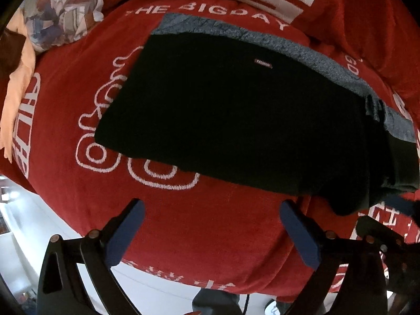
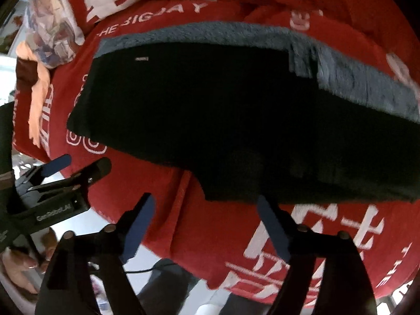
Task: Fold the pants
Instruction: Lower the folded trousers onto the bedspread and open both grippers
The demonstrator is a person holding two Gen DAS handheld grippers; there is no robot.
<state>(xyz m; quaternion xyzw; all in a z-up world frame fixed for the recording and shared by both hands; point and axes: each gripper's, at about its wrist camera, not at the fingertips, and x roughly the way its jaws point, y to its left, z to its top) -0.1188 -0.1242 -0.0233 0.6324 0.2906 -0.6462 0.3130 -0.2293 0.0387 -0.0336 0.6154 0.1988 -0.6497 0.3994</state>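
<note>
the black pants lie folded on the red blanket; left claw and right claw both stand apart, holding nothing.

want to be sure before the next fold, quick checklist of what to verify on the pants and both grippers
1. Left gripper open, holding nothing: ok.
2. Right gripper open, holding nothing: ok.
3. Black pants lie flat on the red blanket: ok.
4. Edges aligned: not ok, the grey lining shows along the far edge.
5. Near corner within the right gripper's reach: ok, just ahead of its fingers.
6. Layers underneath smooth: cannot tell.
</note>
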